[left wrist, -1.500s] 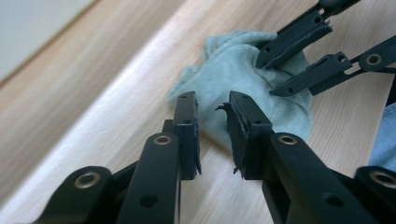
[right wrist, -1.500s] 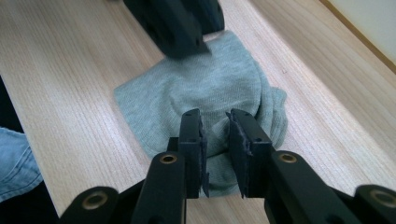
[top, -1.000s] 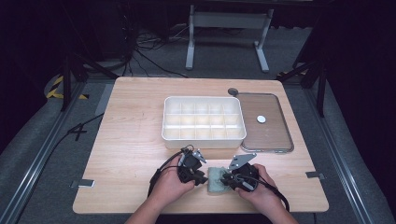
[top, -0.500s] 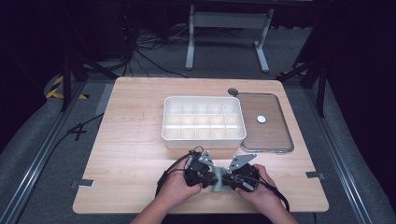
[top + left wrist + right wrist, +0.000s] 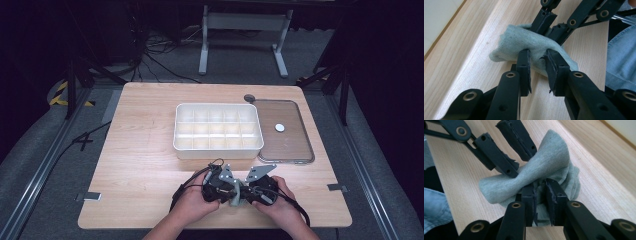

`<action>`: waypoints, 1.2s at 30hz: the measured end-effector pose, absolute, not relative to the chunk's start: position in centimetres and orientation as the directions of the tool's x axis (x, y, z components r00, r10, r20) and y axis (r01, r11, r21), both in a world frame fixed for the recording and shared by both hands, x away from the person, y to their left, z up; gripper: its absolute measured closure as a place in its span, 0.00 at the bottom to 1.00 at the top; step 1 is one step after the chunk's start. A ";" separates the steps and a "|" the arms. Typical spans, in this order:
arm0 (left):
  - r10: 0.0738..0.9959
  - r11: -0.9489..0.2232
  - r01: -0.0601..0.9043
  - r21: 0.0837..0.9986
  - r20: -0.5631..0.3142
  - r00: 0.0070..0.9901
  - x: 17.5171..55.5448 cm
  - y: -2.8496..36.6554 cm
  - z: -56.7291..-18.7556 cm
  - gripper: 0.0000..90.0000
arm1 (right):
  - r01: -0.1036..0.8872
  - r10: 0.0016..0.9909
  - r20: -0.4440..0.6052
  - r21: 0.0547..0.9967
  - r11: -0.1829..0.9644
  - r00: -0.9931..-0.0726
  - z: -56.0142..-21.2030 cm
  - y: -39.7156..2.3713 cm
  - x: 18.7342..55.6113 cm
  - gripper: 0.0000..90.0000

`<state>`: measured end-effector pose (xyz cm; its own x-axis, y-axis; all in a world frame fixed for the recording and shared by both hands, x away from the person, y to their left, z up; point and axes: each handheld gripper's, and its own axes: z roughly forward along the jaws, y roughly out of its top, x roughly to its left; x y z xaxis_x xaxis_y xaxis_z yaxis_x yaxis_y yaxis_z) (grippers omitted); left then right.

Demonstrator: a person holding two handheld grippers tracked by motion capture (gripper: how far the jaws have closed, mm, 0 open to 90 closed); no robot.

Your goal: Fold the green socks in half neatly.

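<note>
Your two grippers meet at the lower middle of the high view, nose to nose over a small grey-green cloth (image 5: 237,194) that lies bunched on the wooden bench (image 5: 140,165). Your left gripper (image 5: 537,62) has its jaws closed on one edge of the cloth, a fold of fabric pinched between the pads. Your right gripper (image 5: 540,188) grips the opposite edge the same way, its jaws pressed on a gathered fold at the lower middle of its own view. Between the two grips the cloth narrows to a waist and spreads out on either side. Above your hands in the high view sits a white compartment tray (image 5: 218,131), and just to its right lies a clear lid (image 5: 285,132).
</note>
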<state>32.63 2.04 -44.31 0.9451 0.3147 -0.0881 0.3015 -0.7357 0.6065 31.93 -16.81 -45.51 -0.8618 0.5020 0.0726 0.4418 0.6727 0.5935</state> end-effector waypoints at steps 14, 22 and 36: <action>0.358 -0.733 0.331 0.594 -0.077 0.931 32.5 1.3 -44.2 0.87 | 0.413 0.511 -0.021 0.561 0.718 -0.859 -43.2 -17.6 31.3 0.69; 0.342 -0.738 0.321 0.594 -0.080 0.936 32.4 0.8 -44.3 0.86 | 0.544 0.604 0.086 0.548 0.635 -0.792 -42.9 -23.4 32.9 0.97; 0.312 -0.732 0.281 0.621 -0.061 0.948 32.2 0.6 -44.2 0.85 | 0.486 0.512 0.109 0.530 0.695 -0.852 -45.1 -19.6 32.0 0.94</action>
<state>32.16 0.56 -44.23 0.9479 0.3125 -0.0611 0.2812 -0.7316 0.6210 31.99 -19.61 -45.06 -0.8519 0.5122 0.1089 0.4856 0.6949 0.5304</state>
